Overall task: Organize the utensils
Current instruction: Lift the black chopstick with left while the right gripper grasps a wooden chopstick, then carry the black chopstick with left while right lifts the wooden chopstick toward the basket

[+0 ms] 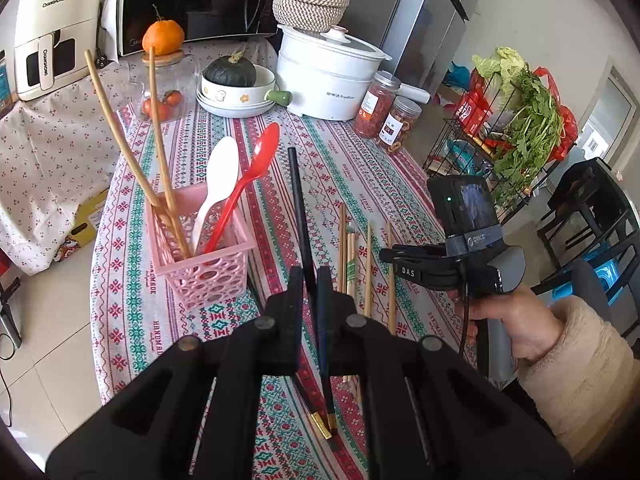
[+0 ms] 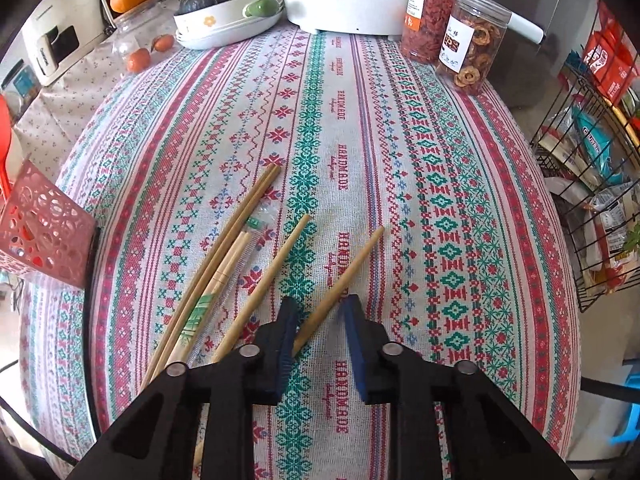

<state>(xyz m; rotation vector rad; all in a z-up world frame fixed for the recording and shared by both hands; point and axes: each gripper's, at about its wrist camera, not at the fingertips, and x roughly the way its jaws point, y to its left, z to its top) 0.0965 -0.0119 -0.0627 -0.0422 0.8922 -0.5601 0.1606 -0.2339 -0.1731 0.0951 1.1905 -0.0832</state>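
**Listener:** What are your left fingers doing?

**Me:** My left gripper [image 1: 310, 276] is clenched on a pair of black chopsticks [image 1: 298, 200]. They stand tilted, tips pointing up and away from me, gold-capped ends hanging below my fingers. I hold them in the air just to the right of the pink basket [image 1: 204, 256].

**Listener:** What is in that basket?

**Me:** Two long wooden chopsticks [image 1: 160, 168] lean out of its left side. A white spoon [image 1: 218, 184] and a red spoon [image 1: 252, 176] stand in its right side, bowls up.

**Listener:** And your right hand?

**Me:** My right gripper [image 2: 320, 308] points down at the patterned tablecloth [image 2: 440, 160], well to the right of the basket. Its fingers are released, with a clear gap between the blue pads. One bamboo chopstick [image 2: 344, 280] lies on the cloth, running from that gap under the left finger. I cannot tell whether that pad touches it.

**Listener:** Is anything else loose?

**Me:** Yes. More bamboo chopsticks [image 2: 256, 280] lie flat on the cloth between the basket and my right gripper, fanned out with their narrow tips away from me. One pair sits in a wrapper with green print.
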